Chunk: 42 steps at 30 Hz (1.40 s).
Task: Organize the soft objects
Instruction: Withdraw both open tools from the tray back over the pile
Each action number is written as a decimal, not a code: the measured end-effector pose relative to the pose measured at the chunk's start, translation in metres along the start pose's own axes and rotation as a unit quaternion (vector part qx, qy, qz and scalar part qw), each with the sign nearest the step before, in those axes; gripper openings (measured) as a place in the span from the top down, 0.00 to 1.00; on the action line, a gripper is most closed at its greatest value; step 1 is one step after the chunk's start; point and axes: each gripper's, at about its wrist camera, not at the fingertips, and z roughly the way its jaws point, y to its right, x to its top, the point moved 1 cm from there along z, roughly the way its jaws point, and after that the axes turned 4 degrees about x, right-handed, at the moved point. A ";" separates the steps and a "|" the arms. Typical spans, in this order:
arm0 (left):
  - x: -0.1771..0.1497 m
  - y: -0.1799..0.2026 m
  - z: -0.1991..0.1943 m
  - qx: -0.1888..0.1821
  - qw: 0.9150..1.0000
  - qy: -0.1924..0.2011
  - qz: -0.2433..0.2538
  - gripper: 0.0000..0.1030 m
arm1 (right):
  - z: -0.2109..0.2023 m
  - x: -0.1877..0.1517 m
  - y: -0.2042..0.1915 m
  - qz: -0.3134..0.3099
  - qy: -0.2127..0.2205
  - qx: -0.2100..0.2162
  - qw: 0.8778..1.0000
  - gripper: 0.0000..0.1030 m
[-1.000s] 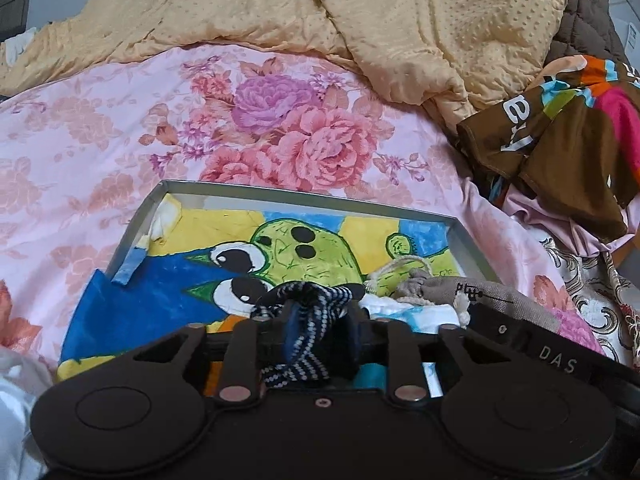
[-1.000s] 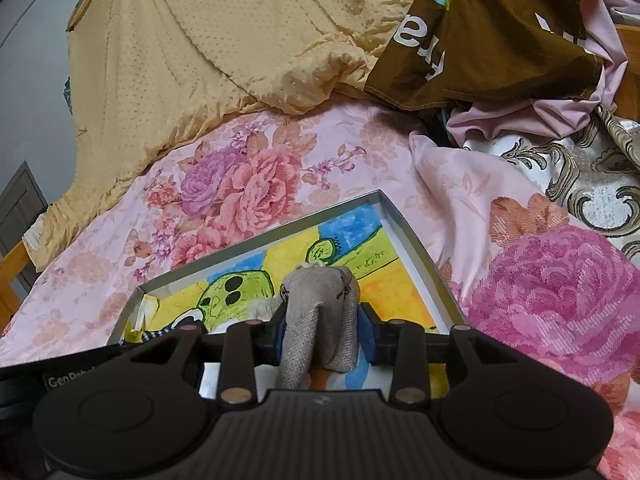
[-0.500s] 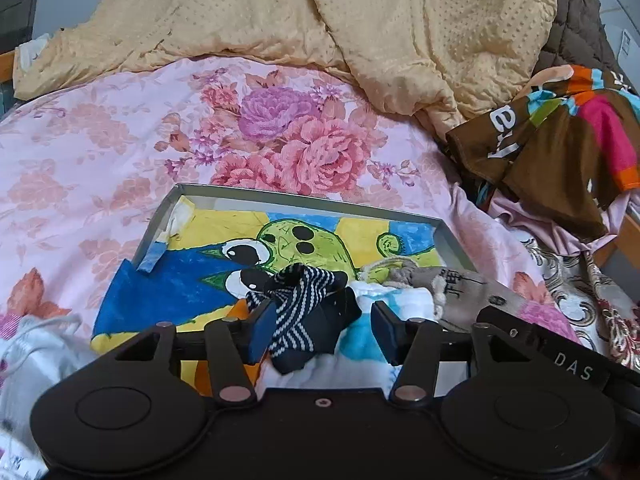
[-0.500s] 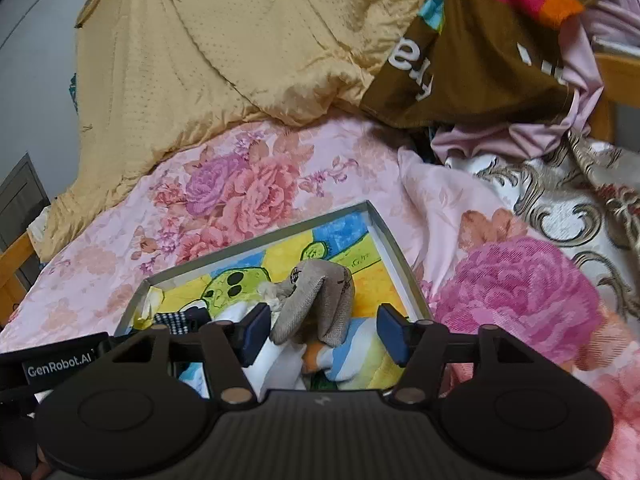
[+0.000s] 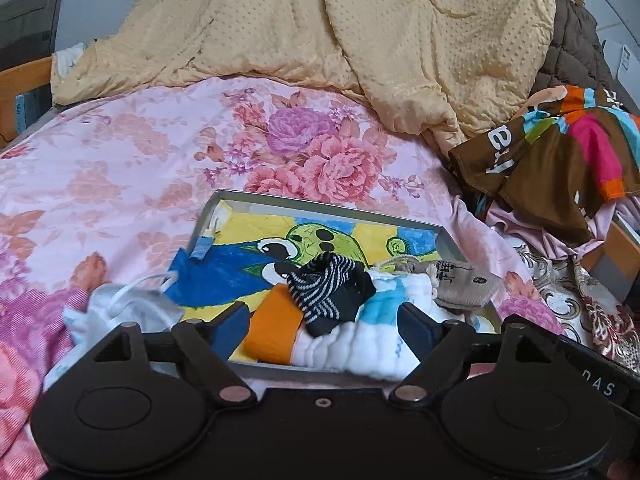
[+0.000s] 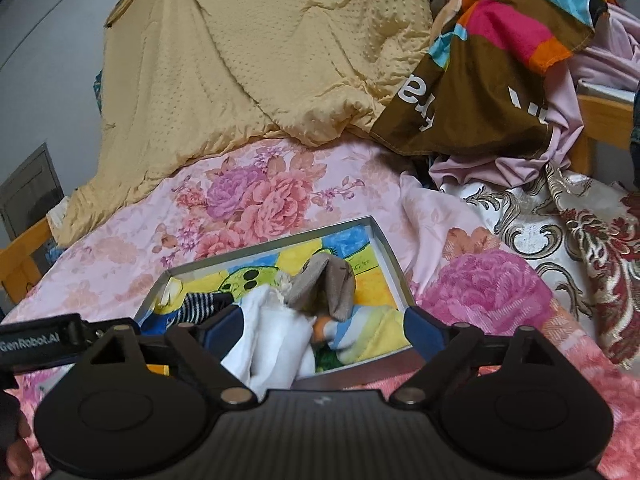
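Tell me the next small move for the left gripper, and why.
Probably swing the left gripper left toward the white cloth lying outside the tray. Its jaws are open and empty, the striped sock and grey sock already lie in the tray, and that cloth looks unsorted.

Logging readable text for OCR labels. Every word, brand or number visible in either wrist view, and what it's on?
"GenRobot.AI": left gripper, on its body, in the right wrist view.
"DAS": right gripper, on its body, first letter dim.
"ey": brown patterned cloth, white letters, word cut off by folds.
Dark print on the beige pouch: too small to read.
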 end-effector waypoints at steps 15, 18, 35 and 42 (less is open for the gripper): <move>-0.036 -0.026 -0.070 -0.003 1.000 0.014 0.003 0.06 | -0.077 -0.033 -0.040 -0.067 0.051 0.018 0.996 0.01; -0.045 -0.033 -0.082 -0.002 1.000 0.016 0.006 0.04 | -0.088 -0.042 -0.043 -0.076 0.052 0.018 0.996 0.01; -0.095 -0.068 -0.150 -0.034 0.997 0.027 0.065 0.01 | -0.147 -0.080 -0.069 -0.088 0.055 -0.013 0.994 0.00; -0.121 -0.091 -0.163 -0.033 0.997 0.010 0.073 0.01 | -0.162 -0.099 -0.086 -0.117 0.044 -0.019 0.992 0.00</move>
